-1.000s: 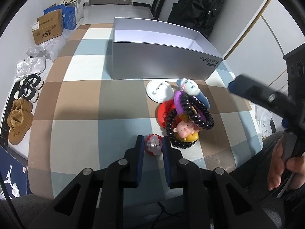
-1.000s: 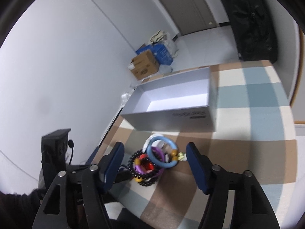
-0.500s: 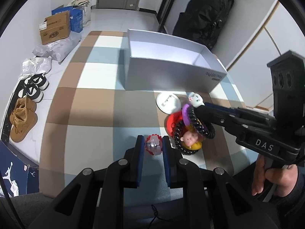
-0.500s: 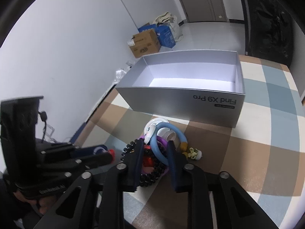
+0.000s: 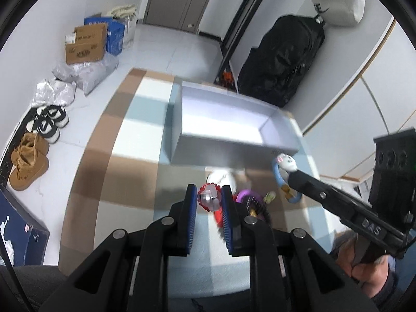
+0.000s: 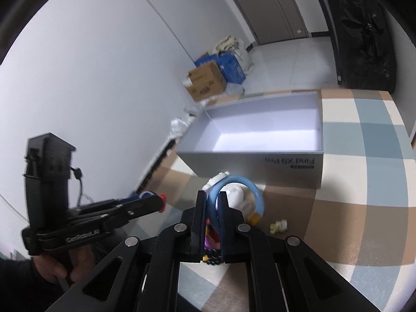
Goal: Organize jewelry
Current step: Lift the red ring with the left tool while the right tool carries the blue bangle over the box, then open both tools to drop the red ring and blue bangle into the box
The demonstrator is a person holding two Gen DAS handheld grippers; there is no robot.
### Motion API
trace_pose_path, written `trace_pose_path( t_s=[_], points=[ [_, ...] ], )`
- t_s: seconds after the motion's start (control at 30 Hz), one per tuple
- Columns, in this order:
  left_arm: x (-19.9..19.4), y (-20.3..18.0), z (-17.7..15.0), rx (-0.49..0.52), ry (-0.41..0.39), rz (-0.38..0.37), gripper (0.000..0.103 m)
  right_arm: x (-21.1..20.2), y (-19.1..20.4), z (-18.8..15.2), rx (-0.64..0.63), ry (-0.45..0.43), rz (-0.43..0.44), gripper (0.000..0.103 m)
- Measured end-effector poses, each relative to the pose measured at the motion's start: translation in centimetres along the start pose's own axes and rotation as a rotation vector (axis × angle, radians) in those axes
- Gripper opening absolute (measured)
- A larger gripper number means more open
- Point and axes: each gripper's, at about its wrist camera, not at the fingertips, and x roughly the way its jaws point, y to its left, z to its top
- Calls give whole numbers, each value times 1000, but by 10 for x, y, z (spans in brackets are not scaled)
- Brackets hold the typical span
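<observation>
My left gripper [image 5: 208, 195] is shut on a small red and clear trinket [image 5: 208, 198] and holds it above the checked table. My right gripper [image 6: 212, 197] is shut on a light blue bangle [image 6: 238, 182] with a white cartoon charm [image 6: 221, 178], lifted off the pile. The bangle also shows in the left wrist view [image 5: 279, 176], held by the right gripper [image 5: 296, 175]. The left gripper [image 6: 160, 200] appears at the left of the right wrist view. An open silver box [image 5: 234, 150] stands beyond, empty inside. Purple, red and black beaded pieces [image 5: 247, 197] lie below the grippers.
A small yellow charm [image 6: 278, 225] lies on the checked tablecloth [image 6: 364, 208]. A white round item [image 5: 223, 176] lies near the box. Cardboard boxes [image 5: 85, 44], bags and shoes [image 5: 28, 161] are on the floor left of the table. A black backpack [image 5: 283, 57] stands behind.
Both grippers have risen from the table. The left one lifted the red trinket. The right one shut on the blue bangle and raised it out of the pile toward the box.
</observation>
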Motion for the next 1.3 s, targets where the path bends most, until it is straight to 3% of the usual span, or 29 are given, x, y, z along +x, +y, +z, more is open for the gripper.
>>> trace_pose_path(
  t_s=[0.33,0.5,0.7,0.97,1.1,1.23,1.3],
  points=[
    [-7,-19,50,-35,-87,-1,14,-38,2,44,-3,-102,5,8],
    [8,-27,73,-4,-93,-23,14,-33,-2,74,-33,-107,-4,8],
    [41,-17,84,-6,-35,-27,14,-8,-21,98,-25,-62,-26,8],
    [67,0,89,-48,46,-62,14,32,-54,93,126,29,13,8],
    [69,-5,90,-45,48,-65,14,41,-52,94,96,58,-23,8],
    [75,-6,88,-73,80,-115,14,44,-55,95,113,66,-27,11],
    [80,-9,92,-59,109,-148,19,45,-58,95,129,74,-20,14]
  ],
)
